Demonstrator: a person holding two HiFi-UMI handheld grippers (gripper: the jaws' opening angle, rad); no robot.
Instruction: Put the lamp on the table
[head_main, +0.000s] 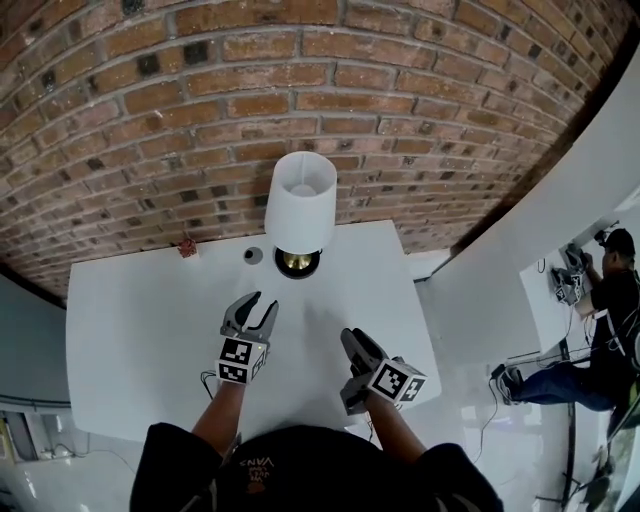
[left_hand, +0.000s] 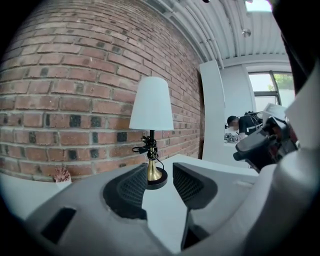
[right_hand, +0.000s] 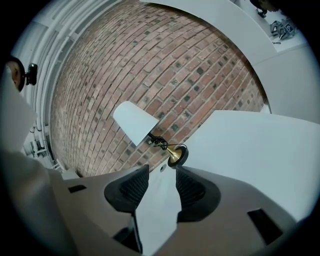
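Observation:
The lamp (head_main: 300, 205) has a white shade, a brass stem and a black round foot. It stands upright on the white table (head_main: 140, 340), at the far edge by the brick wall. My left gripper (head_main: 258, 306) hovers over the table a short way in front of the lamp, open with nothing between its jaws. My right gripper (head_main: 356, 344) is lower right of it, nearer to me, also open and empty. In the left gripper view the lamp (left_hand: 151, 105) stands ahead, past the left gripper (left_hand: 157, 172). In the right gripper view the lamp (right_hand: 134, 122) appears tilted, beyond the right gripper (right_hand: 162, 176).
A small pink object (head_main: 186, 247) and a small grey round thing (head_main: 253, 256) sit on the table left of the lamp's foot. The brick wall (head_main: 200, 90) runs right behind the table. A person (head_main: 605, 320) sits at the far right beyond a white partition.

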